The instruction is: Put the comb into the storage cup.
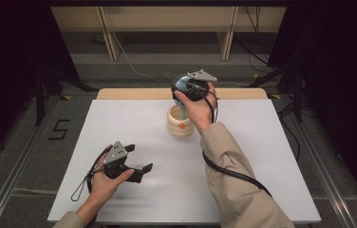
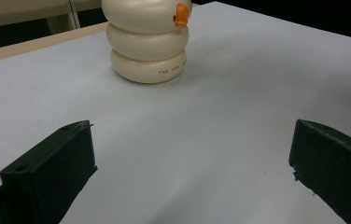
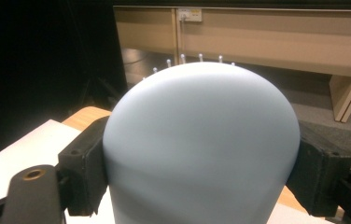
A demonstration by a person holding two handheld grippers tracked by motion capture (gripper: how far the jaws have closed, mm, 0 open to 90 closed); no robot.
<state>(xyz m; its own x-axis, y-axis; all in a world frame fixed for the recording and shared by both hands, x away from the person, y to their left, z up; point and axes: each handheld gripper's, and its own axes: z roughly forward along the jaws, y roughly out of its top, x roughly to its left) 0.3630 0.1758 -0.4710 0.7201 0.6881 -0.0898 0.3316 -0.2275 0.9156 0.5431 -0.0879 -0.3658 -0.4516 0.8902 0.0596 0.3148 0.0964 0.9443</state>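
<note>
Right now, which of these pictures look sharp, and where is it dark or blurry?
High view: white table evenly lit, surroundings nearly black. Left gripper view: cream holder fairly sharp, the fingers soft. Right gripper view: pale blue brush looms close and smooth, left background black.

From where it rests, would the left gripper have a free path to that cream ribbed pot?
Probably yes: the left gripper is open, with bare white table between it and the cream ribbed pot, though the right gripper holds a pale blue brush above.

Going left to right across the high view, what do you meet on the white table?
Left tongs, open and empty, low on the table → cream ringed holder with an orange mark → right tongs, above the holder, shut on a pale blue brush → bare white table.
</note>
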